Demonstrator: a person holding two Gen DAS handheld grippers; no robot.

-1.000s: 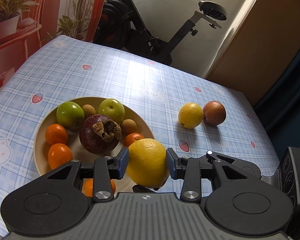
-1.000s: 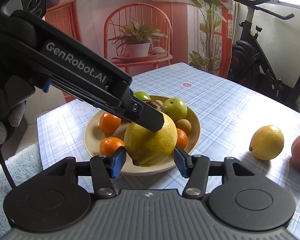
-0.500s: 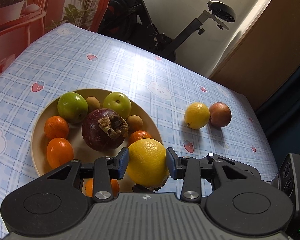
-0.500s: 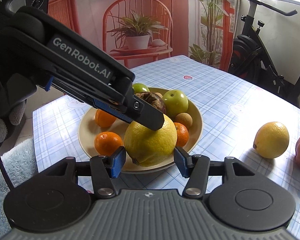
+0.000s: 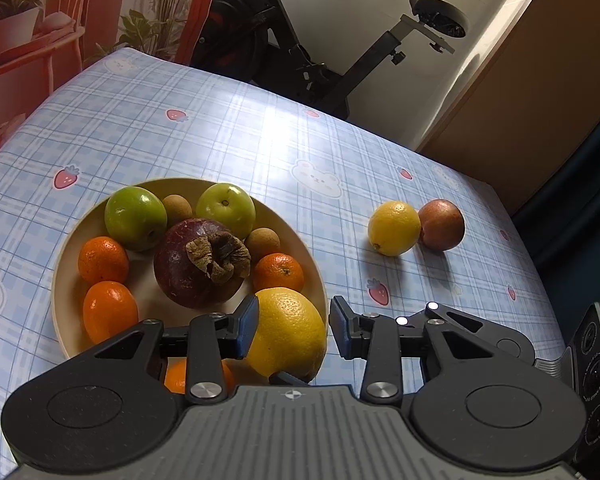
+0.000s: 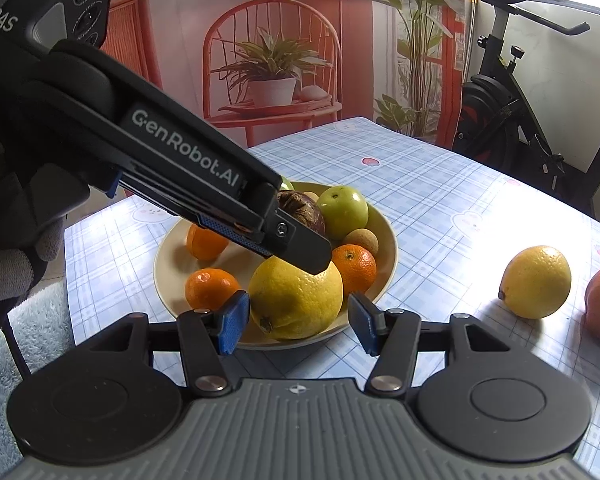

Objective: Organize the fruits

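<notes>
Got the right gripper (image 6: 296, 320) straddling the big lemon (image 6: 296, 300), near-left pad just about touching the peel, sliver of daylight at the other pad, so looks released rather than clamped

Same story for the left gripper (image 5: 292, 326): lemon between the pads, one pad right against it, thin gap on the other side, so calling that one loose too. From the right wrist view, seeing one of its fingers slanting down from upper left with the tip resting on top of the lemon, and a gloved hand (image 6: 4, 272) at the far left edge

Found that big lemon sitting on the near rim of the plate (image 5: 60, 300), at its right side

Further in on the plate: oranges (image 5: 103, 260), a purple fruit (image 5: 196, 268) with a dried-up crown in the middle, little brown fruits (image 5: 262, 242), then two green apples (image 5: 135, 218) at the back

Off to the right, well apart from the plate, spotted a small lemon (image 5: 394, 228) touching a red fruit (image 5: 441, 224) on the checked worktop (image 5: 220, 140)

Way back past the worktop, just an exercise bike (image 5: 300, 60)
</notes>
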